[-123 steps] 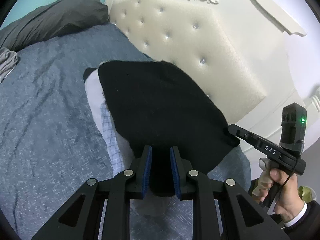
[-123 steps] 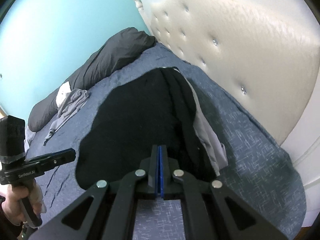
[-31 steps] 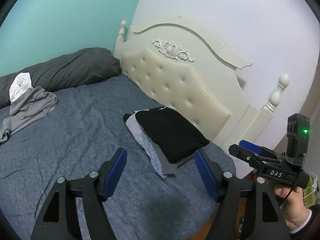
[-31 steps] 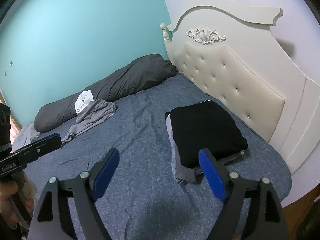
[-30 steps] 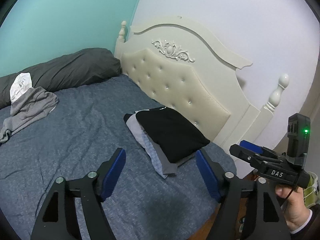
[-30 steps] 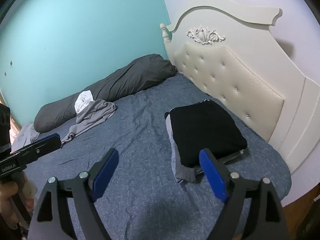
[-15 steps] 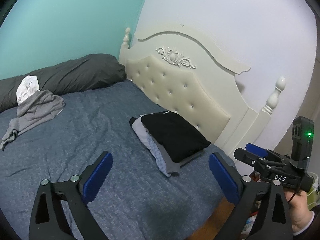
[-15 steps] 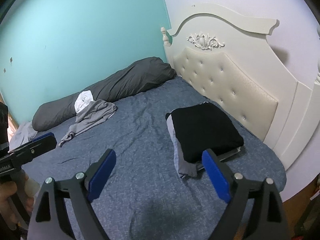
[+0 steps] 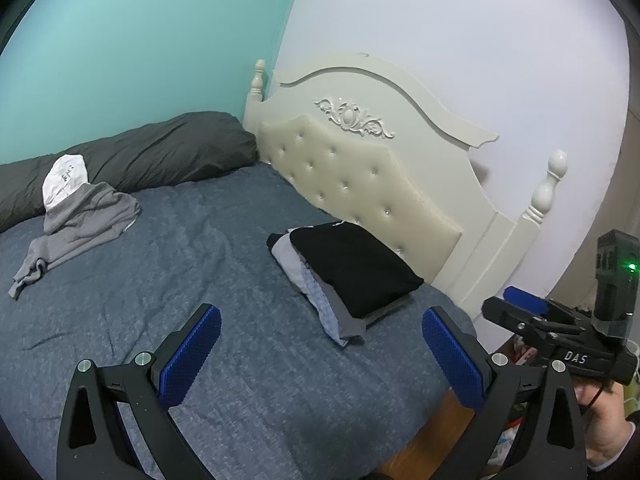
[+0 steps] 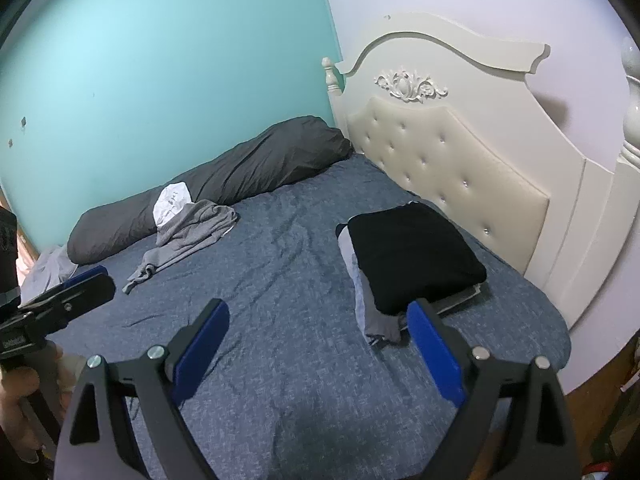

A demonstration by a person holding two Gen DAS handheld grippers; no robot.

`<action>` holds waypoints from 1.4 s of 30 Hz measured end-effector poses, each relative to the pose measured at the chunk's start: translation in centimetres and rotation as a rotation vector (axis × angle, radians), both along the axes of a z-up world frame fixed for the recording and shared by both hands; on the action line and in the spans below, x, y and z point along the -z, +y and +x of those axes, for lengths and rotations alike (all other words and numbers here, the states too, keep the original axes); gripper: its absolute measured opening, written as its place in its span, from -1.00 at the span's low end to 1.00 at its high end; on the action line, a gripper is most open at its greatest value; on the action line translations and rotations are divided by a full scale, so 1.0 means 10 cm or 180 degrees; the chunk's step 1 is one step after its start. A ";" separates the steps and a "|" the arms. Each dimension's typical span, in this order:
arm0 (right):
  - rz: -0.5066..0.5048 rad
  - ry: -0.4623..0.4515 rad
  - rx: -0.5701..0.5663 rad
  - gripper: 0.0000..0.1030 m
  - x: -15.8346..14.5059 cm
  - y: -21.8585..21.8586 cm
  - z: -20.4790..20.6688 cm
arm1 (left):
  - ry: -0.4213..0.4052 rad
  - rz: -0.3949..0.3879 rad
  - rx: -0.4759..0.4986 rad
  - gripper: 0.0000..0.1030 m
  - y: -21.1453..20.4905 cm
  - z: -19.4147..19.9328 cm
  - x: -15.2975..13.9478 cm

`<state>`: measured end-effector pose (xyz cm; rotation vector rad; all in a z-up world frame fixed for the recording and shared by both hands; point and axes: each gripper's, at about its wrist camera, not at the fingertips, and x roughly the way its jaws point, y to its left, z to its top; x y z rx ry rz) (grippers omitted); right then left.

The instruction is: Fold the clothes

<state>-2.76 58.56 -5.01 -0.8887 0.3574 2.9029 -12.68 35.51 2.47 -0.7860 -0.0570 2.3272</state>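
Observation:
A folded black garment (image 9: 356, 268) (image 10: 412, 256) tops a small stack of folded clothes (image 9: 320, 300) (image 10: 372, 316) near the cream headboard. A rumpled grey hoodie (image 9: 80, 228) (image 10: 192, 232) with a white hood lining lies unfolded at the far side of the bed. My left gripper (image 9: 320, 344) hangs open above the bed, well short of the stack. My right gripper (image 10: 318, 340) is open too, with nothing between its fingers. Each gripper also shows at the edge of the other's view, held by a hand (image 9: 604, 428) (image 10: 24, 408).
The blue bedspread (image 9: 160, 280) (image 10: 288, 280) is wrinkled. A long dark grey pillow (image 9: 140, 156) (image 10: 224, 180) lies along the teal wall. The tufted headboard (image 9: 360, 180) (image 10: 448, 160) with posts stands at the right. Wooden floor (image 9: 432, 440) shows past the bed's near corner.
Both grippers let go of the black garment, opened wide and pulled back and up from the stack. The garment stays folded on the stack.

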 end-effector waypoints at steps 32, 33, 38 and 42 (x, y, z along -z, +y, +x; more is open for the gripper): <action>-0.0019 -0.0111 -0.0057 0.81 0.09 -0.41 0.53 | 0.0006 -0.0167 -0.0093 0.99 -0.56 0.49 0.07; -0.0024 -0.0124 -0.0060 0.81 0.11 -0.43 0.54 | -0.0002 -0.0169 -0.0086 0.99 -0.57 0.50 0.08; -0.0038 -0.0143 -0.0072 0.81 0.15 -0.51 0.61 | 0.0014 -0.0198 -0.0083 0.99 -0.61 0.59 0.10; -0.0033 -0.0119 -0.0095 0.81 0.15 -0.58 0.69 | 0.0013 -0.0200 -0.0087 0.99 -0.66 0.65 0.10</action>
